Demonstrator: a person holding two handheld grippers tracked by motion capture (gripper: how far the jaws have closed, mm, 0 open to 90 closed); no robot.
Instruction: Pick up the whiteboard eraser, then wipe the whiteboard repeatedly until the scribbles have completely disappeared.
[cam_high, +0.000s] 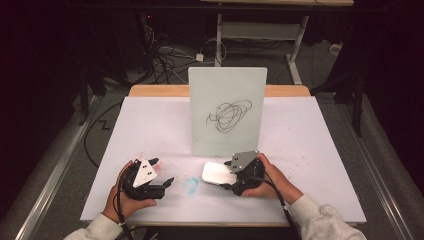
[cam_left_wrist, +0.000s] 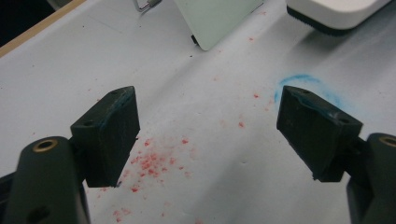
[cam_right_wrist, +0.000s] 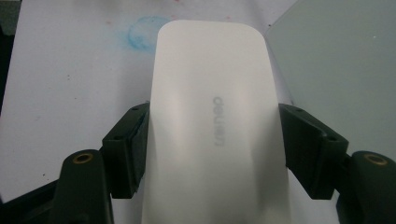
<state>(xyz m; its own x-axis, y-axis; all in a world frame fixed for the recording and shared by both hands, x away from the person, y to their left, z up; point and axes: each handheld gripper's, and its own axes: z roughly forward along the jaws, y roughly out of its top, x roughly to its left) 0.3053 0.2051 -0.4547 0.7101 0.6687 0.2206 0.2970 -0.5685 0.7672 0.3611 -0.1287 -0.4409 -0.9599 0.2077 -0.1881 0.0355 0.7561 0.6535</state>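
A pale glass board (cam_high: 227, 111) stands upright at the table's middle, with a black scribble (cam_high: 230, 116) on its face. Just in front of its lower edge, my right gripper (cam_high: 229, 176) is shut on a white board eraser (cam_high: 217, 174). In the right gripper view the two pads press the eraser's (cam_right_wrist: 212, 121) long sides, with the gripper (cam_right_wrist: 212, 144) pointing toward a blue smudge (cam_right_wrist: 142, 32). My left gripper (cam_high: 164, 170) rests to the left, low over the table. Its jaws (cam_left_wrist: 208, 121) stand wide open with nothing between them.
A white sheet (cam_high: 150, 130) covers the wooden table. Red specks (cam_left_wrist: 149, 163) dot it under the left gripper, and the blue smudge (cam_high: 190, 185) lies between the two grippers. The board's corner (cam_left_wrist: 219, 18) is near. Cables (cam_high: 165, 57) lie on the floor behind the table.
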